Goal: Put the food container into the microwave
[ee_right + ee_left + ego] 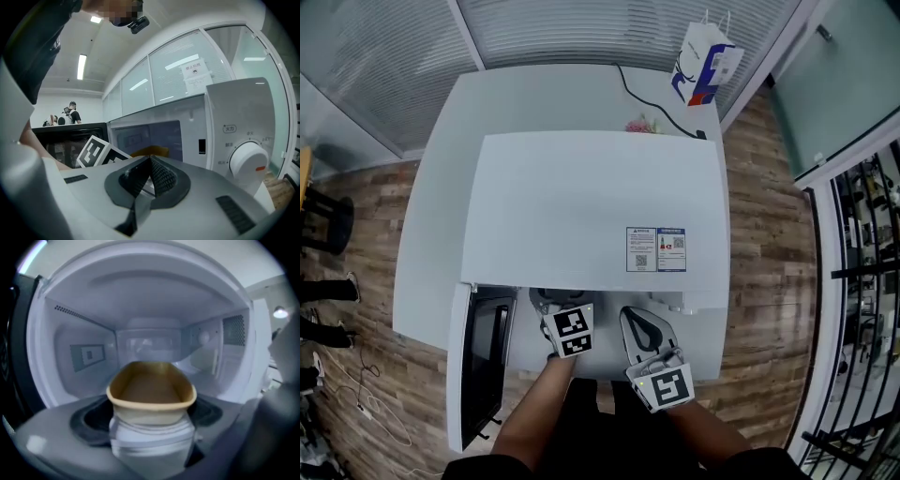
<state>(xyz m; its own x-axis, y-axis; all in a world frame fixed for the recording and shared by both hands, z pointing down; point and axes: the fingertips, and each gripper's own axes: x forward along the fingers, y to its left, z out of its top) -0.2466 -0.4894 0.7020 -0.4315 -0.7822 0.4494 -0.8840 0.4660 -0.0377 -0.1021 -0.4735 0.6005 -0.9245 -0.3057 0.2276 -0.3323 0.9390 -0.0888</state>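
Note:
A tan, empty food container (151,392) hangs just inside the open white microwave (581,206), over the cavity floor. My left gripper (152,430) is shut on its near wall. From the head view, the left gripper (569,330) reaches under the microwave's front edge and its tips are hidden. The door (483,361) stands swung out to the left. My right gripper (645,336) waits in front of the control panel, shut with nothing between its jaws. In the right gripper view, the right gripper (149,176) points at the opening, where a bit of the container (150,151) shows beside the dial (246,159).
The microwave stands on a white table (534,98) with a paper bag (705,61), a black cable (652,103) and a small pink item (639,125) behind it. Glass walls close the back. A black rack (862,281) stands at right; people's feet (319,328) are at left.

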